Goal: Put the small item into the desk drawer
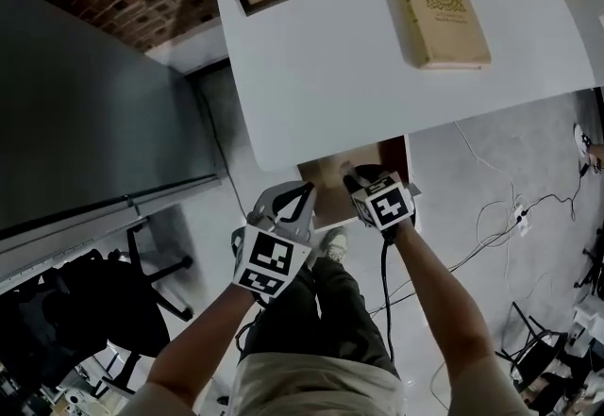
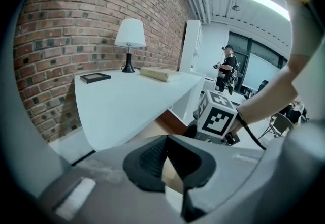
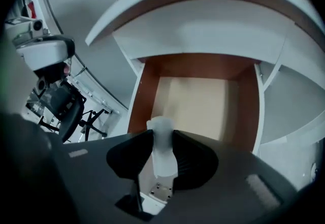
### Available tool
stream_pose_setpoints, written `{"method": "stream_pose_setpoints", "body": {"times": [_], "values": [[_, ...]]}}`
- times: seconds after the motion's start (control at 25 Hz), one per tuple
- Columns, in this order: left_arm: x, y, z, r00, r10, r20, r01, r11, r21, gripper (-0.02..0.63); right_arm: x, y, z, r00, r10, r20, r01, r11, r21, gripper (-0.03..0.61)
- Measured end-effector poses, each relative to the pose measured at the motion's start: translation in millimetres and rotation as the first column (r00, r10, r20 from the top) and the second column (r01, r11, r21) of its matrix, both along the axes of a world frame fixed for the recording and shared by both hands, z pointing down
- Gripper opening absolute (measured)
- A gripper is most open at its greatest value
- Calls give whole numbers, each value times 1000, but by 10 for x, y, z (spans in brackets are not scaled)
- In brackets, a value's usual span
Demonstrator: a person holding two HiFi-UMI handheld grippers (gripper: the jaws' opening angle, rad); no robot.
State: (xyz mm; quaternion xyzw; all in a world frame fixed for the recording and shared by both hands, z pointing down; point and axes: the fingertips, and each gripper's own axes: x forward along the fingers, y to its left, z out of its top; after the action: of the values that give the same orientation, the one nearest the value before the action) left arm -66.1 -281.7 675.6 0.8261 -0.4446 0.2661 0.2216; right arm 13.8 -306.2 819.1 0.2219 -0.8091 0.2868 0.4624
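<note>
A small white item [image 3: 163, 154] is clamped in the right gripper [image 3: 162, 134], held above the open drawer [image 3: 143, 101]. The left gripper [image 2: 167, 141] is held near the drawer's front, jaws pressed together, empty.

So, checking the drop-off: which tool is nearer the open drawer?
Right. The right tool, shut on the small white item, is above the open drawer. The left tool hangs by its left edge, holding nothing.
</note>
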Motion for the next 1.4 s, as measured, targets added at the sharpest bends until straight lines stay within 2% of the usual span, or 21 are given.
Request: {"method": "stream_pose_setpoints", "body": {"times": [0.36, 0.56, 0.76, 0.96, 1.2, 1.4], "values": [[-77, 38, 583, 1000, -15, -4, 15, 999, -47, 3, 41, -91, 779, 976, -132, -175, 130, 991, -20, 130], [-183, 89, 755, 1000, -30, -3, 30, 998, -59, 2, 84, -123, 1016, 975, -123, -186, 119, 992, -34, 134], [-216, 151, 800, 1000, -21, 1, 21, 998, -62, 3, 69, -111, 1002, 979, -118, -166, 117, 993, -18, 140], [-211, 239, 627, 1000, -12, 6, 13, 998, -65, 3, 88, -76, 638, 987, -74, -140, 77, 997, 17, 127], [-172, 259, 64, 1000, 12, 5, -12, 1000, -13, 3, 69, -28, -223, 999, 14, -30, -10, 994, 110, 99], [-142, 228, -498, 1000, 26, 16, -26, 999, 44, 2, 136, -7, -1048, 995, 86, 57, -96, 975, 202, 68]]}}
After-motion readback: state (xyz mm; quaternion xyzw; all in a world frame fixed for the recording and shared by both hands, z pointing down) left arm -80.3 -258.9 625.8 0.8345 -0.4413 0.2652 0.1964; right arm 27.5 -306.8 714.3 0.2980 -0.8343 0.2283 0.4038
